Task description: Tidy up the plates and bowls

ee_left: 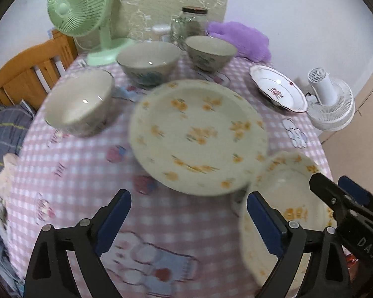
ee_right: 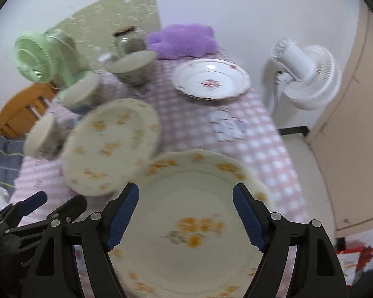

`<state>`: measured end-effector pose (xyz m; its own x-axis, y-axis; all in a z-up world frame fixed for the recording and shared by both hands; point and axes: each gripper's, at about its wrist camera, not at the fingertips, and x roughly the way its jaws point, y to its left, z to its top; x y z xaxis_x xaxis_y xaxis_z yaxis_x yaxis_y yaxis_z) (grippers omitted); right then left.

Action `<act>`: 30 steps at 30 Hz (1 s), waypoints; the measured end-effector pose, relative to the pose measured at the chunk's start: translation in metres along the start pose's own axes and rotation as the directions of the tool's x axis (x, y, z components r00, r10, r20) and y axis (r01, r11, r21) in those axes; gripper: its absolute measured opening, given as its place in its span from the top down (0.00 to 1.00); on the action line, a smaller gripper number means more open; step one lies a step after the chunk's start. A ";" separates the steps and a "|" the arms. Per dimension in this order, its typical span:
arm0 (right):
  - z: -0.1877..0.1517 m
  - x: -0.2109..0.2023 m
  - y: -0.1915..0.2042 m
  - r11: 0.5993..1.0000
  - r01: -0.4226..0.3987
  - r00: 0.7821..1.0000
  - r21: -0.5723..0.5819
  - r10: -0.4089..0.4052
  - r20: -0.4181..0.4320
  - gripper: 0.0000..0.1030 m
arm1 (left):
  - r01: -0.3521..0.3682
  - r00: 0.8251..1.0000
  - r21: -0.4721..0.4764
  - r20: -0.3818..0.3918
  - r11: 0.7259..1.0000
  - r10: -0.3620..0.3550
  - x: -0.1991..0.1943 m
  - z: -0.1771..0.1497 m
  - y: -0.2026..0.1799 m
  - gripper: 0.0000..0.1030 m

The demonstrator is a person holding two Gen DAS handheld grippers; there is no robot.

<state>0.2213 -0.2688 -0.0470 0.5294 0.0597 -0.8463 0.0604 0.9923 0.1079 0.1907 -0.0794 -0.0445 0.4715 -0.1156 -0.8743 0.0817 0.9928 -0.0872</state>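
My left gripper (ee_left: 189, 198) hangs open over the pink checked tablecloth (ee_left: 74, 173), with nothing between its fingers. Just beyond it lies a large round plate with yellow flowers (ee_left: 199, 136) (ee_right: 112, 146). To its right sits a scalloped yellow-flowered plate (ee_left: 286, 213) (ee_right: 191, 223). My right gripper (ee_right: 186, 191) (ee_left: 335, 186) is open above that plate, its pads apart from it. Three beige bowls (ee_left: 82, 104) (ee_left: 149, 59) (ee_left: 211, 52) stand in an arc at the back left. A white plate with red flowers (ee_left: 278, 89) (ee_right: 211, 79) lies at the back right. The left gripper (ee_right: 57, 202) shows at the lower left of the right wrist view.
A green fan (ee_left: 79, 7), a glass jar (ee_left: 191, 24) and a purple plush (ee_left: 241, 39) stand along the table's back. A white fan (ee_right: 308, 74) sits off the right edge by the wall. A wooden chair (ee_left: 29, 72) is at the left.
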 end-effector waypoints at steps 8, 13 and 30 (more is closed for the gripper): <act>0.026 0.003 0.046 0.999 -0.046 0.998 -0.008 0.046 0.040 0.22 | -0.016 0.999 -0.007 0.035 1.000 0.017 -0.002 0.024 0.035 0.07; 0.046 0.016 0.059 0.998 -0.054 0.998 -0.030 0.055 0.042 0.22 | -0.028 0.999 -0.034 0.036 0.999 0.029 0.012 0.040 0.039 0.07; 0.088 0.118 0.069 0.990 -0.069 0.996 -0.126 0.061 -0.067 0.22 | -0.075 0.996 -0.123 -0.055 0.990 0.069 0.095 0.060 0.036 0.11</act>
<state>0.3627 -0.2031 -0.0938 0.4738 0.1274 -0.8714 -0.0839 0.9915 0.0994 0.2914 -0.0569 -0.1023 0.4271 -0.0452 -0.9031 -0.0627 0.9949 -0.0794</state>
